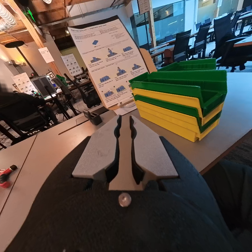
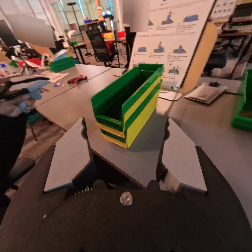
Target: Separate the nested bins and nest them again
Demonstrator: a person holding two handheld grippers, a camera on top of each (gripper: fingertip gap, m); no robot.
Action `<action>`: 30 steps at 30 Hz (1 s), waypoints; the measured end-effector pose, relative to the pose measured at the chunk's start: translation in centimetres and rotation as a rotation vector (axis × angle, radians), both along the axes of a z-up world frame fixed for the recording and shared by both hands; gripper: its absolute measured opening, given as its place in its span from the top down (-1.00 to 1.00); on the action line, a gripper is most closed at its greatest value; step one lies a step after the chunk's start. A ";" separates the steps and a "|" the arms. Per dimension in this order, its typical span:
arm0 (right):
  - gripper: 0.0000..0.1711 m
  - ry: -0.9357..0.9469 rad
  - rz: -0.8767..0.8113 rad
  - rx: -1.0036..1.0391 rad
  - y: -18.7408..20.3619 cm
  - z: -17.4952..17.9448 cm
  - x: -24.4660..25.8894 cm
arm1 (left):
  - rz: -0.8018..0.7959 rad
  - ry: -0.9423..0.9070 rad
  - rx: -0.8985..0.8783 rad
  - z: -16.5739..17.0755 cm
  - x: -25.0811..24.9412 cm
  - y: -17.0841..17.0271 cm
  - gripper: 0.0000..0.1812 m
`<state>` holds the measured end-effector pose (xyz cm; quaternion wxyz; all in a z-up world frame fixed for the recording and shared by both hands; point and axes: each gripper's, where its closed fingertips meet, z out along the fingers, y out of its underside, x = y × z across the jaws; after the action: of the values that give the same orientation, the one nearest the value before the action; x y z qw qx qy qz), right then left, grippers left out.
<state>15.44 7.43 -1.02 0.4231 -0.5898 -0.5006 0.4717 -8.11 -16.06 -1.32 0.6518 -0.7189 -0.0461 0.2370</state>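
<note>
A nested stack of bins [image 1: 177, 107], green on top, then yellow, green and yellow, stands on the grey table [image 1: 54, 150], to the right of and beyond my left gripper [image 1: 125, 118]. The left gripper's jaws are almost together and hold nothing. In the right wrist view the same stack [image 2: 129, 106] stands near the table's front edge, straight ahead of my right gripper [image 2: 125, 121]. The right gripper is wide open and empty, short of the stack. Another green bin [image 1: 190, 65] sits behind the stack and also shows at the right edge of the right wrist view [image 2: 244, 102].
A white instruction board [image 1: 109, 61] on a wooden stand stands behind the stack. A small black box [image 1: 95, 118] and a red tool [image 2: 76, 80] lie to the left. A white packet [image 2: 204, 92] lies to the right. A hand [image 2: 13, 105] holds the left gripper.
</note>
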 end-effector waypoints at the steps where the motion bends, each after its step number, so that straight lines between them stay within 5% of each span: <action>1: -0.31 0.023 0.017 0.010 -0.8 0.6 -0.1 | 0.001 -0.011 -0.001 -0.2 -0.3 0.0 0.90; 9: -0.32 0.107 0.278 0.200 -7.7 5.0 -4.7 | 0.010 -0.107 -0.048 -2.1 -2.0 -0.4 0.71; 14: -0.42 0.146 0.170 0.316 -8.5 8.7 -8.8 | 0.019 -0.126 -0.035 -2.0 -2.6 -1.1 0.68; 22: -0.50 -0.264 0.039 0.177 -1.8 6.7 -17.6 | 0.022 -0.169 -0.031 -2.7 -3.5 -1.3 0.66; 30: -0.34 -0.611 -0.091 0.149 3.2 1.1 -21.7 | 0.006 -0.187 -0.027 -3.1 -3.8 -1.1 0.66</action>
<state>-6.26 10.67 0.05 0.3161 -0.6934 -0.6108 0.2152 -11.87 -17.16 -4.39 0.6343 -0.7464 -0.1057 0.1713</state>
